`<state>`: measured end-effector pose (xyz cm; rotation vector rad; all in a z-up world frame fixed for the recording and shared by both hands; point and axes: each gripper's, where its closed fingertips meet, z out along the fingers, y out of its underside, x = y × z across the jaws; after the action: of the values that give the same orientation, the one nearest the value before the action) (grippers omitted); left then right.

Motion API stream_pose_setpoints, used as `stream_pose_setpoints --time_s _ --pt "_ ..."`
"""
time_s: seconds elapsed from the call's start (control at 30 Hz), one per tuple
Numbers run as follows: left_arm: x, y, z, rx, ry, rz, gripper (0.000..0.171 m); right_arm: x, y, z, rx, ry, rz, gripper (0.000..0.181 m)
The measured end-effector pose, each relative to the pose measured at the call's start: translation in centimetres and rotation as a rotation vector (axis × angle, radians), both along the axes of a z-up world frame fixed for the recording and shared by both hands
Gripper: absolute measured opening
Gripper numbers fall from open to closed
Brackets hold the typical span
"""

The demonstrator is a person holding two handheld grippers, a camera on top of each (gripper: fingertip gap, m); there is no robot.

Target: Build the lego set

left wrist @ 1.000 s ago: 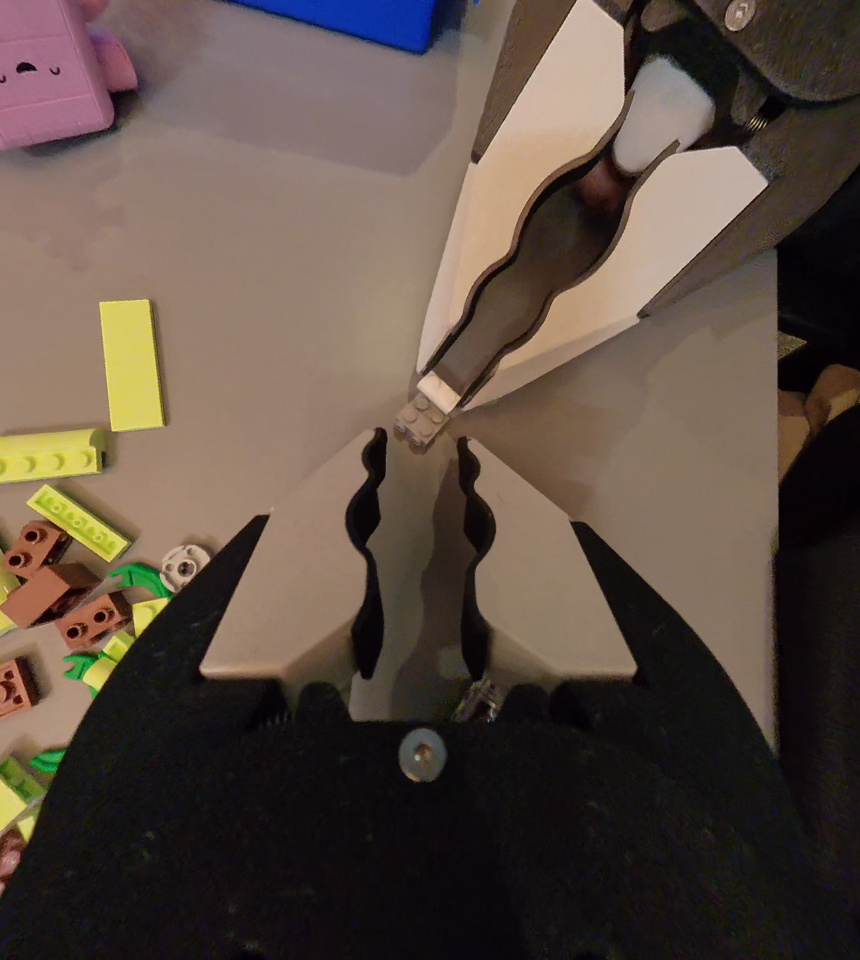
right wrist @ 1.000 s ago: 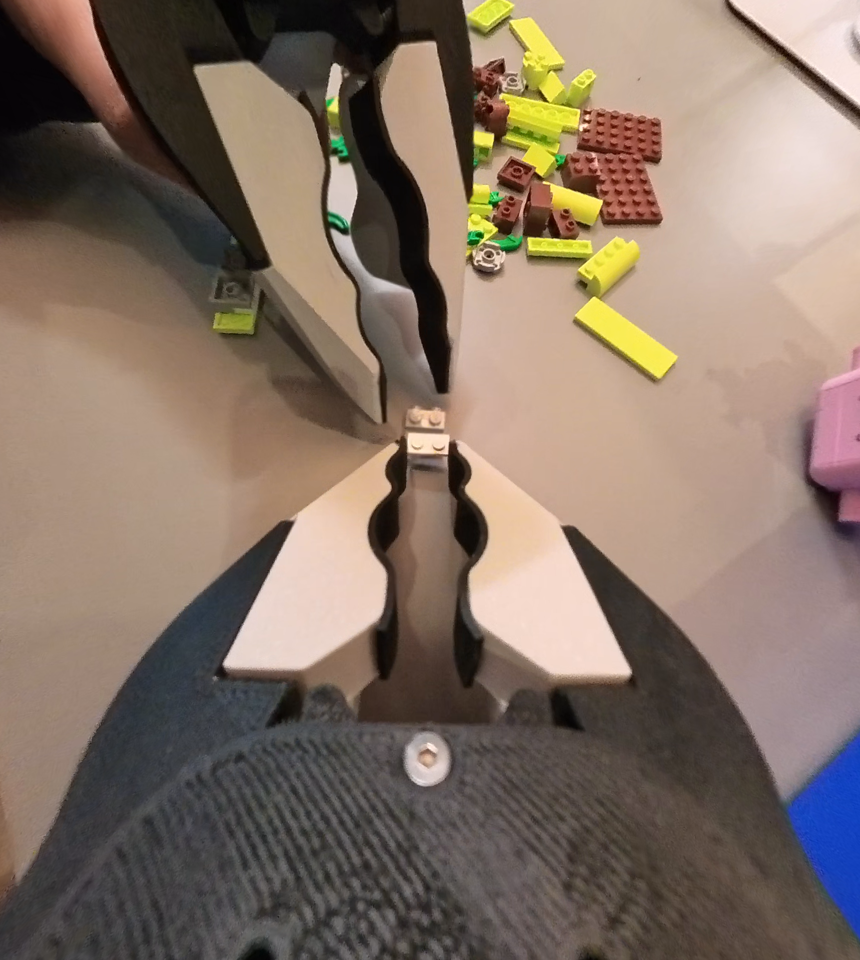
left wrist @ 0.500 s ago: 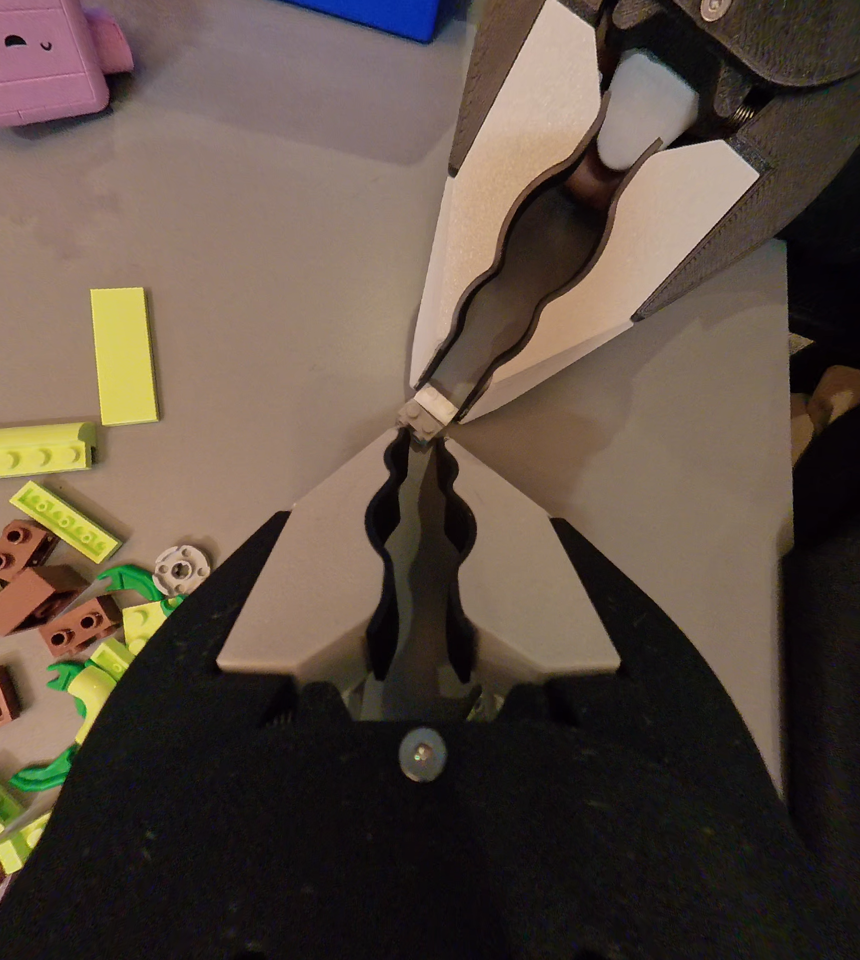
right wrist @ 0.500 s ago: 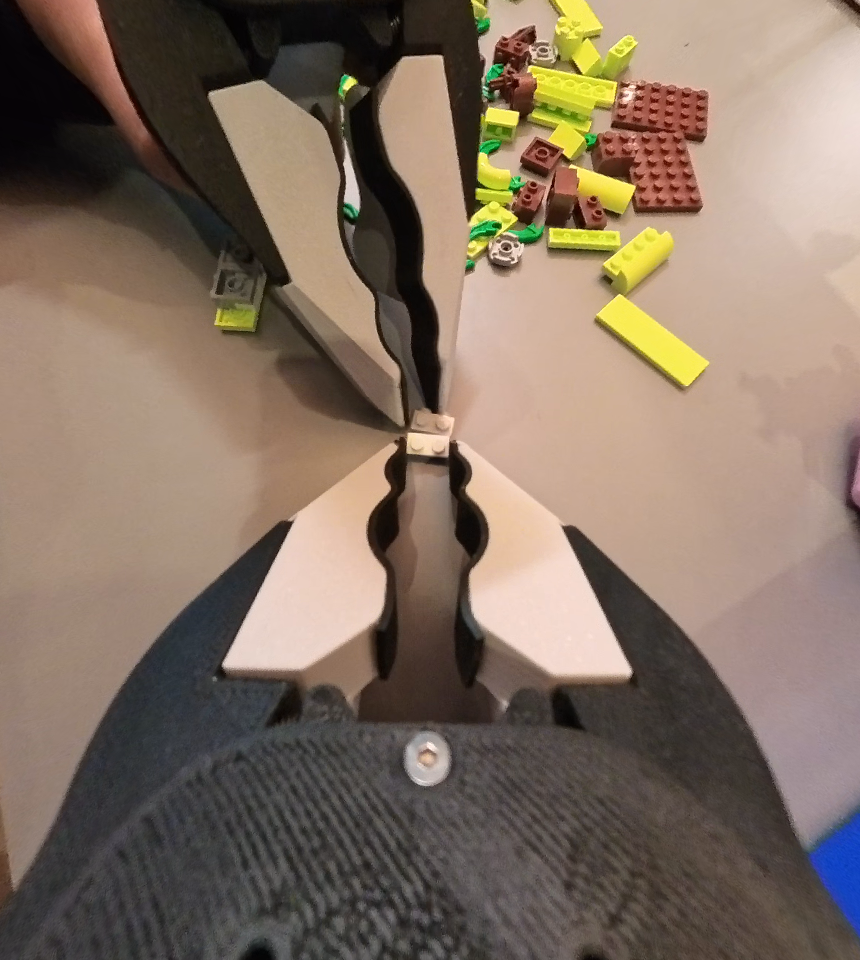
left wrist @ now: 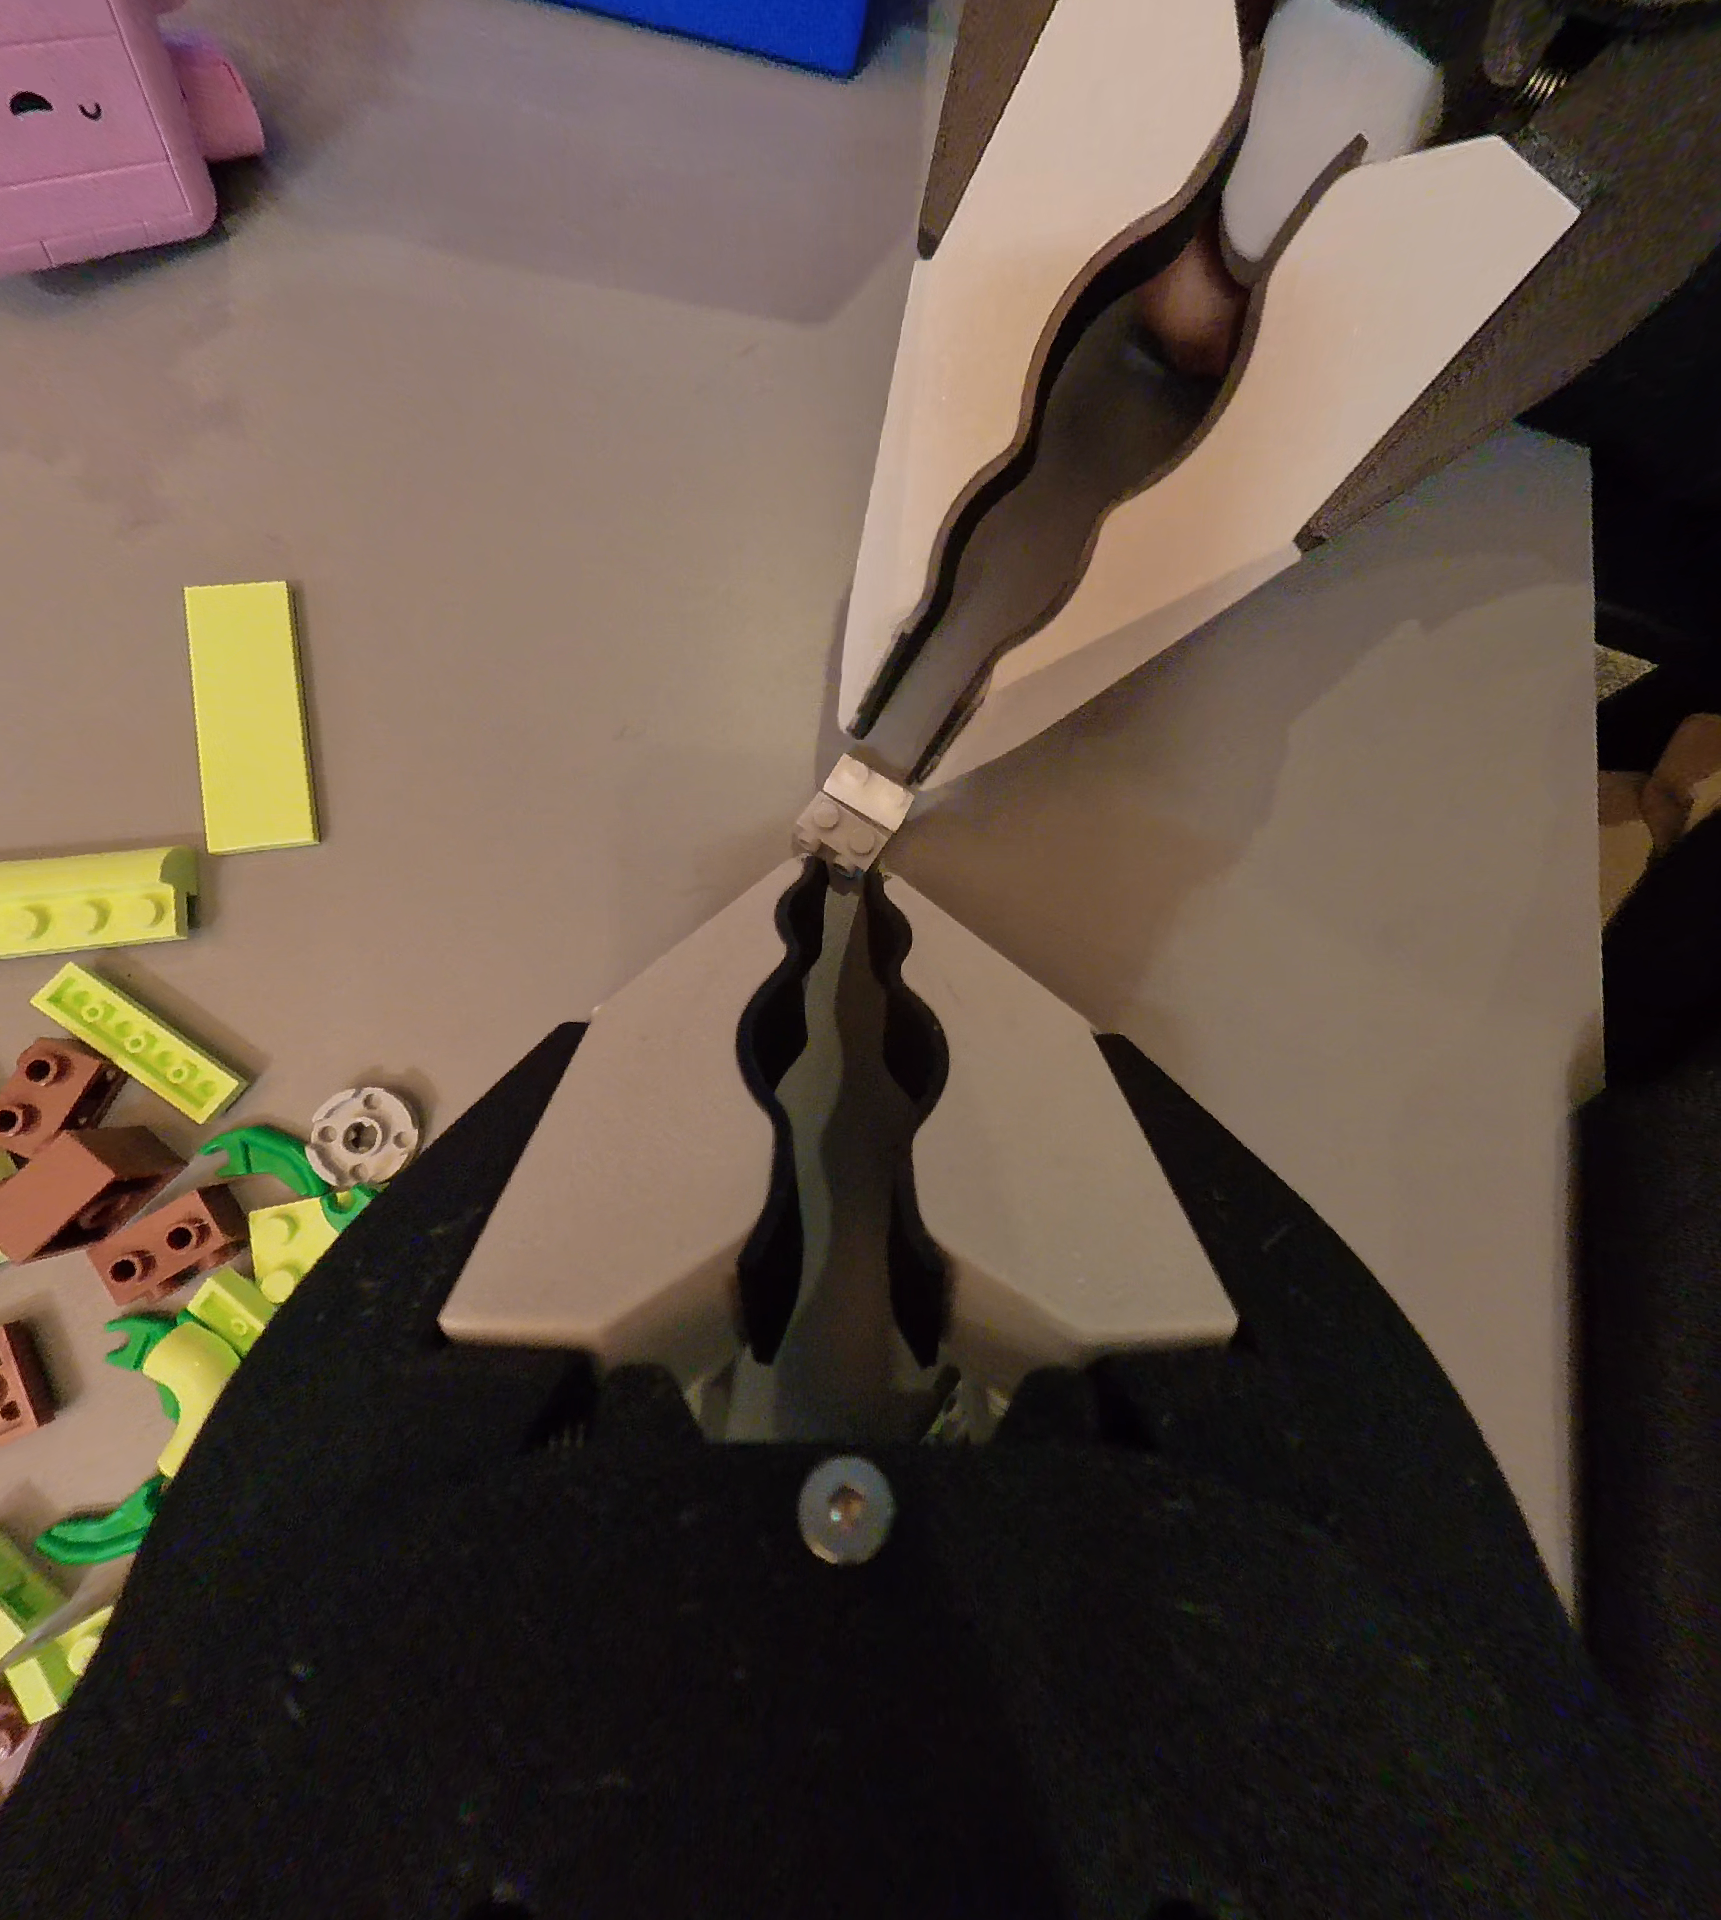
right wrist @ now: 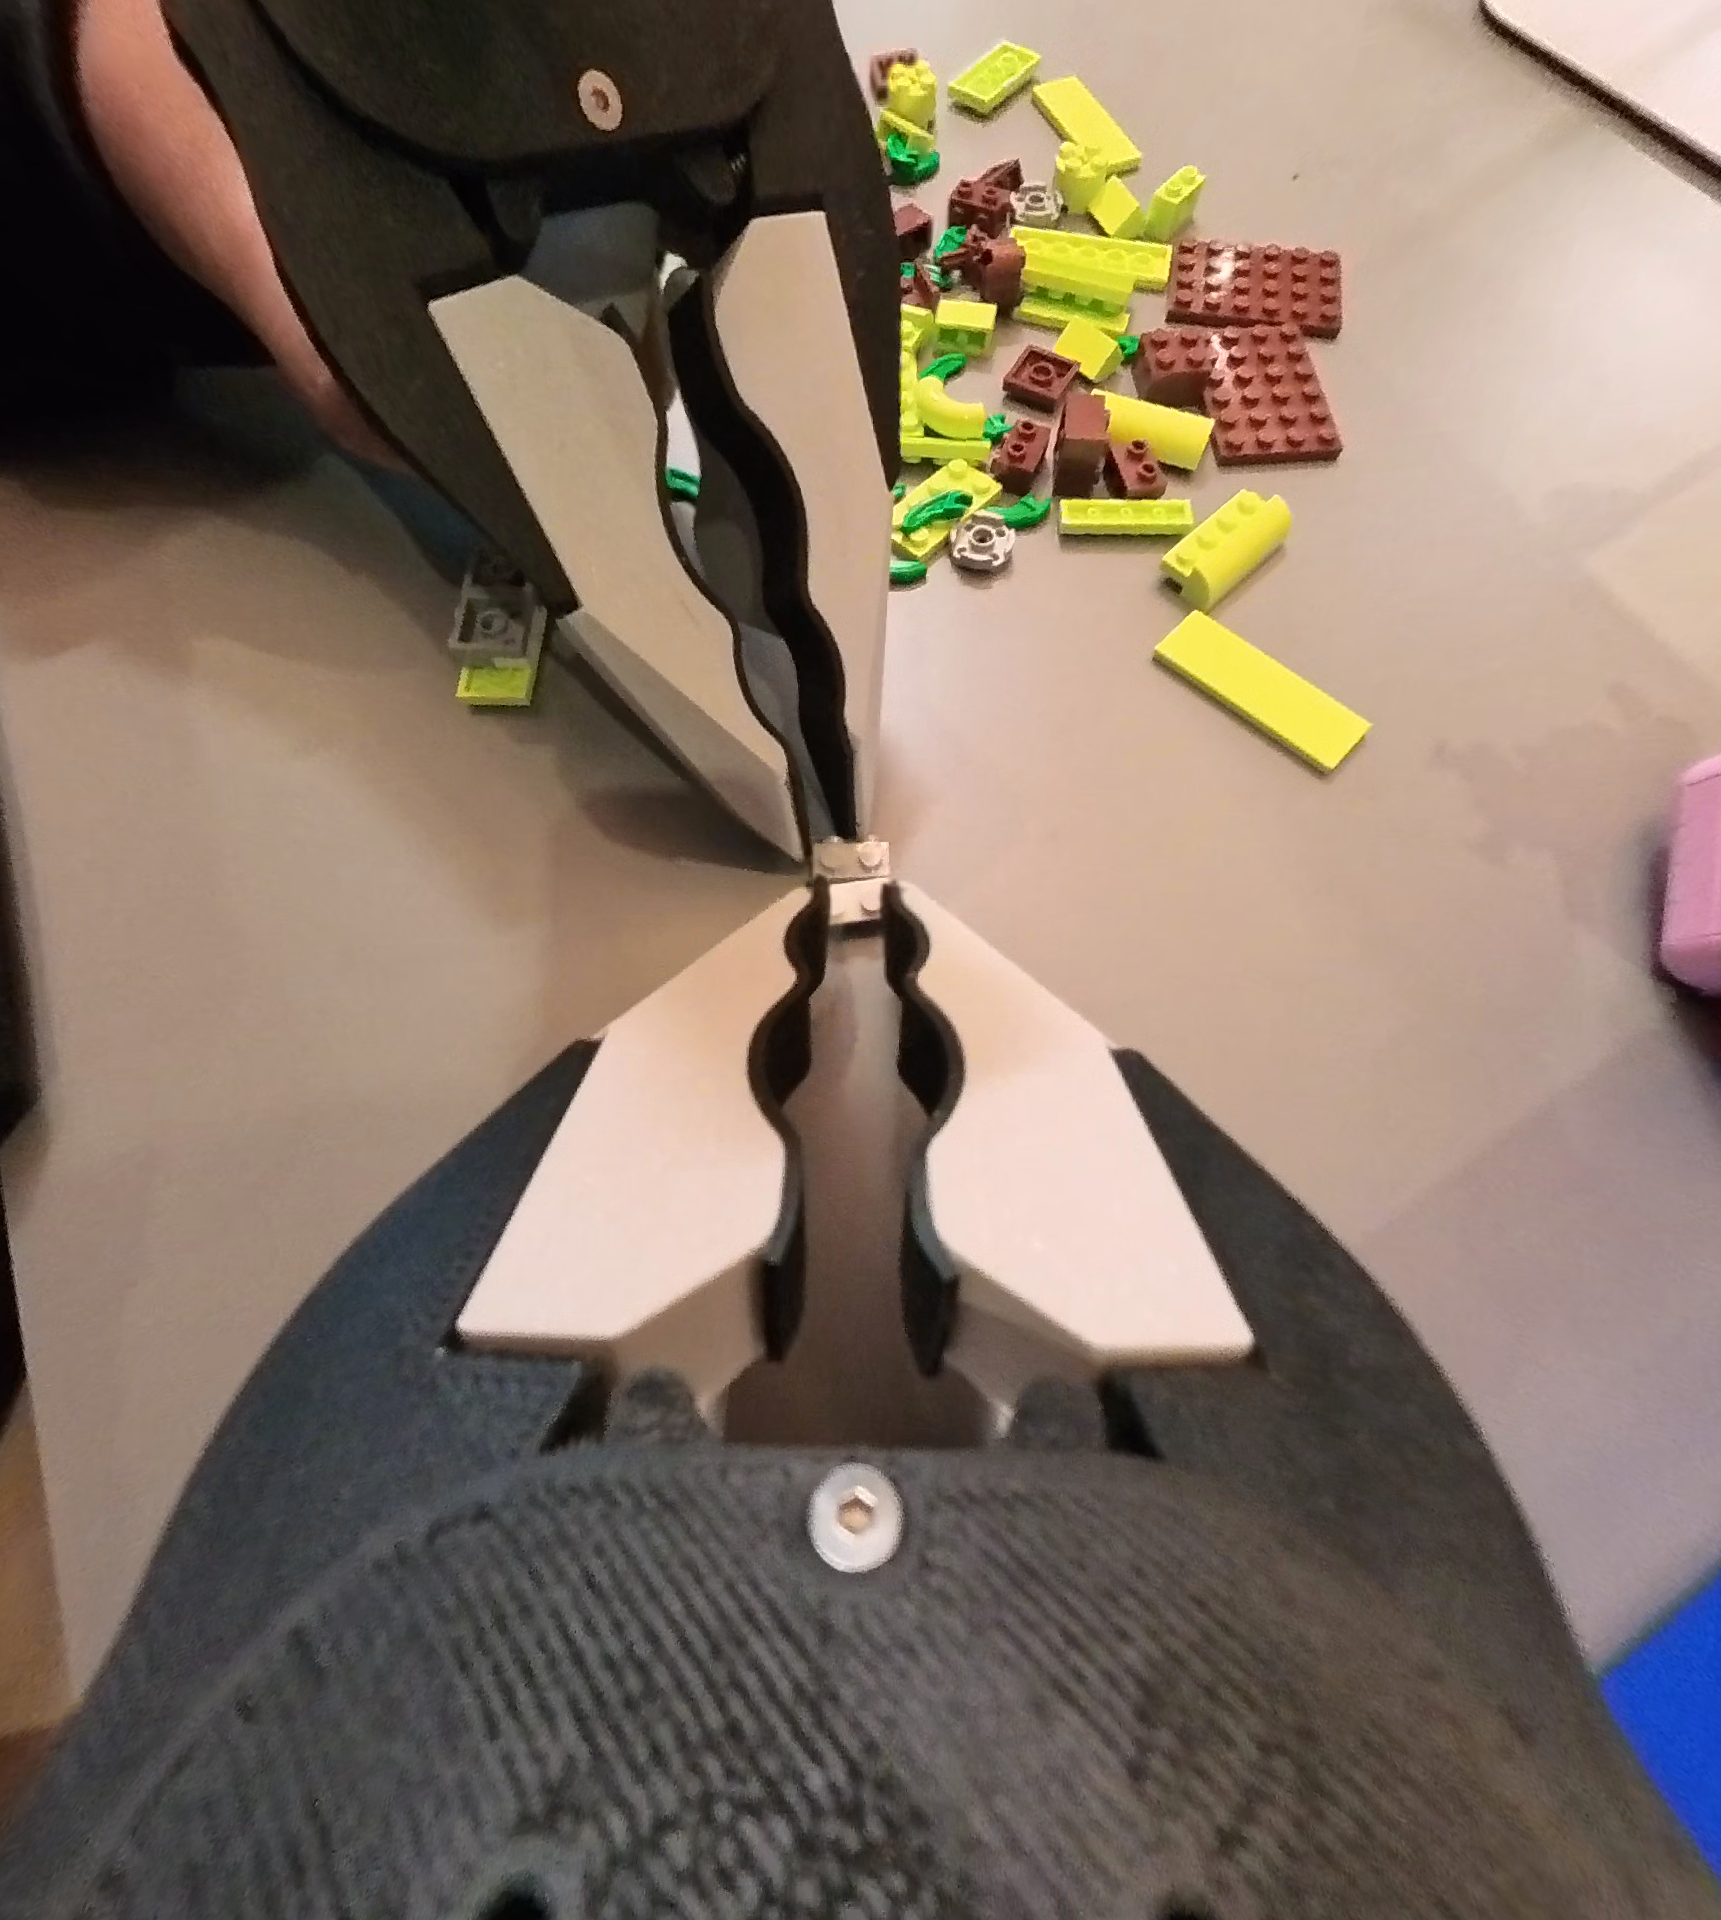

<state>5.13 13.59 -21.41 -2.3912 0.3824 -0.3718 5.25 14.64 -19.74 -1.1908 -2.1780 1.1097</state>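
The left gripper (left wrist: 840, 883) and right gripper (right wrist: 856, 902) met tip to tip above the grey table (left wrist: 523, 520), each clamped on one end of a small grey lego piece (left wrist: 851, 826). Loose lime, brown and green bricks (right wrist: 1095, 364) lay beyond the right jaws, well apart from them, a pink toy (left wrist: 45, 135) farther off.

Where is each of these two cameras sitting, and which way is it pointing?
Left wrist view: rides on the left gripper, looking along its fingers across the grey table; a dark-clothed leg shows at right.
Right wrist view: rides on the right gripper, facing the opposite way; a bare arm shows at upper left.
Shared: both grippers pinching the small grey brick pair, the loose brick pile, the pink toy.
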Motion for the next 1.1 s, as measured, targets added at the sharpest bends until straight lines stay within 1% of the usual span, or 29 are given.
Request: stream_pose_setpoints --time_s 0.1,0.17,0.73,0.9,1.1 --pt "0.07 0.06 0.02 0.003 0.002 0.0 0.005 -0.01 -0.03 -0.34 0.012 -0.018 0.007 0.001" --pt "0.1 0.12 0.01 0.006 0.004 0.002 0.005 -0.03 -0.11 -0.52 0.025 -0.022 0.012 0.0" --pt "0.07 0.27 -0.06 -0.001 0.013 0.03 0.005 -0.31 -0.33 -0.38 0.014 -0.02 0.011 0.0" --pt "0.03 0.26 -0.06 0.0 0.014 0.03 0.005 -0.34 0.0 0.29 -0.012 0.013 -0.005 0.001" --pt "0.03 0.26 -0.07 0.001 0.016 0.03 0.005 -0.17 0.22 -0.57 0.016 -0.032 -0.001 0.007"
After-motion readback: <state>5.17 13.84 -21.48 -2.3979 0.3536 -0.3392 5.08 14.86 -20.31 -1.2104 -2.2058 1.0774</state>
